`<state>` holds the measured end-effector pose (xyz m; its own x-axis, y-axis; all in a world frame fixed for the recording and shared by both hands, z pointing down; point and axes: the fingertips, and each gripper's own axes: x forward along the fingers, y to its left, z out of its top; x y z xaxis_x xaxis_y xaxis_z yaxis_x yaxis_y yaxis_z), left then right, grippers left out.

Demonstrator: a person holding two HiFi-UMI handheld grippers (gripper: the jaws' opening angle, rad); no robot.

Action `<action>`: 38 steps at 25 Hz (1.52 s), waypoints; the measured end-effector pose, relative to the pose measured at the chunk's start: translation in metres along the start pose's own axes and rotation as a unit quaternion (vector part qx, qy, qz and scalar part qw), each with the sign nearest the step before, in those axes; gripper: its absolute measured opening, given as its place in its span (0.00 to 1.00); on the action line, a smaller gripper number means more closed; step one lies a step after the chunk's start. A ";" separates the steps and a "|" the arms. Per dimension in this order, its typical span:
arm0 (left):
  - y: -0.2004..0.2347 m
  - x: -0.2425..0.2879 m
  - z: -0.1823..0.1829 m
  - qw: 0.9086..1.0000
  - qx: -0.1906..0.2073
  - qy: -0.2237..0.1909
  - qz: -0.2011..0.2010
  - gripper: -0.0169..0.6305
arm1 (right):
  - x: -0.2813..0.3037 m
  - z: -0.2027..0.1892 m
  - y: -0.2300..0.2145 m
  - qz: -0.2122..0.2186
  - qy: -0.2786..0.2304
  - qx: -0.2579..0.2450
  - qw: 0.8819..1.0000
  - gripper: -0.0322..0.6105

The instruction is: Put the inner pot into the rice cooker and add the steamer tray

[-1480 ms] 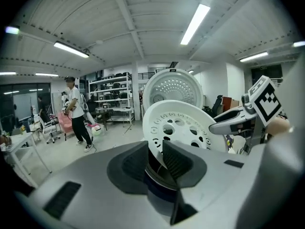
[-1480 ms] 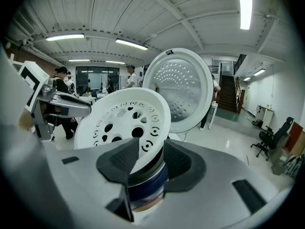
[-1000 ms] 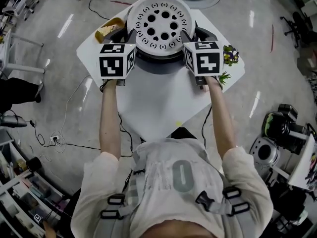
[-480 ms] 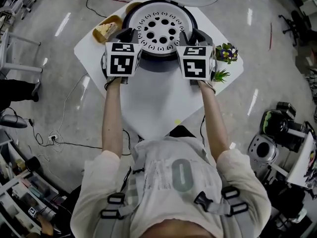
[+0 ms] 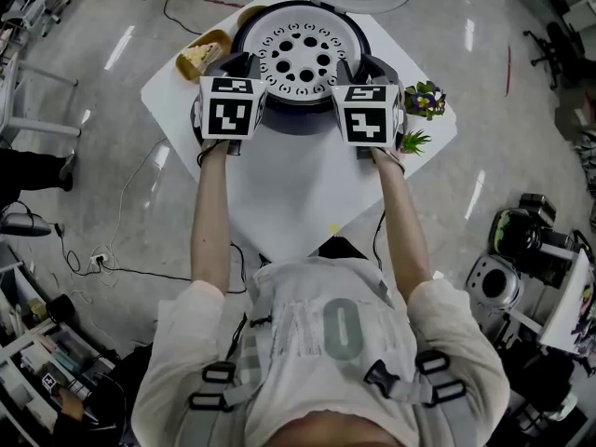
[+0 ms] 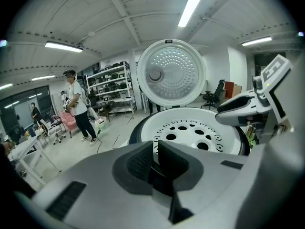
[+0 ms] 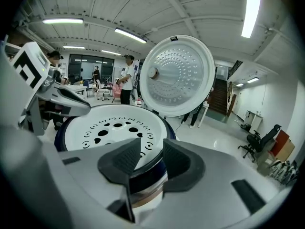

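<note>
The tray (image 5: 300, 52) is down, sitting flat in the mouth of the cooker (image 5: 298, 112), holes up, right between the two grippers. The left gripper (image 6: 155, 152) has its near-left rim: the jaws have just been closing and are now nearly together, pads pinching that thin white edge. Across from it, the right gripper (image 7: 151, 155) takes the near-right rim. Its jaws have just been closing too and stand a little wider, one pad over the tray's top and one outside the cooker's dark rim, with the edge running between them. Both point forward and down. Beyond the jaws the lid (image 6: 171, 73) stands open, dimpled inner face towards us. Under both grippers is the white table (image 5: 298, 194). Just outside the left gripper sits a dish (image 5: 203, 56) of food, and just outside the right one some small plants (image 5: 426, 101).
</note>
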<state>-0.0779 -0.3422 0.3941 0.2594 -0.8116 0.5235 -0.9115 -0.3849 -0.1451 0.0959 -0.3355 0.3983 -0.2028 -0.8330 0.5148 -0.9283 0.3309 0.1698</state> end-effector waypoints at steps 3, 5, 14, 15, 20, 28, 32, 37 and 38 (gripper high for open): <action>0.003 -0.002 0.008 1.000 0.008 -0.013 0.012 0.09 | 0.000 0.006 -0.002 0.008 -0.004 0.007 1.000 0.28; 0.006 -0.009 0.019 0.999 0.001 -0.034 0.018 0.09 | -0.005 0.018 -0.004 0.012 -0.019 0.010 1.000 0.28; 0.021 -0.090 0.088 0.984 -0.012 -0.171 0.057 0.09 | -0.067 0.096 0.019 0.053 -0.154 -0.019 0.987 0.14; 0.021 -0.102 0.094 0.980 -0.014 -0.187 0.060 0.09 | -0.076 0.104 0.023 0.056 -0.172 -0.022 0.983 0.11; 0.028 -0.168 0.104 0.960 -0.035 -0.260 0.096 0.07 | -0.113 0.134 0.063 0.103 -0.250 -0.024 0.962 0.06; 0.025 -0.241 0.051 0.931 -0.070 -0.313 0.173 0.06 | -0.148 0.125 0.134 0.176 -0.302 -0.034 0.936 0.06; 0.021 -0.256 0.012 0.924 -0.093 -0.311 0.201 0.06 | -0.149 0.099 0.152 0.181 -0.294 -0.029 0.938 0.06; 0.019 -0.254 -0.025 0.930 -0.102 -0.281 0.213 0.06 | -0.137 0.059 0.166 0.196 -0.245 -0.040 0.949 0.06; 0.020 -0.253 -0.027 0.931 -0.105 -0.278 0.213 0.06 | -0.137 0.054 0.168 0.200 -0.238 -0.040 0.950 0.06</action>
<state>-0.1703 -0.1327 0.2817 -0.0676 -0.9954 -0.0678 -0.9967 0.0705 -0.0412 -0.0490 -0.1903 0.3109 -0.6693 -0.7339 0.1163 -0.7251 0.6793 0.1131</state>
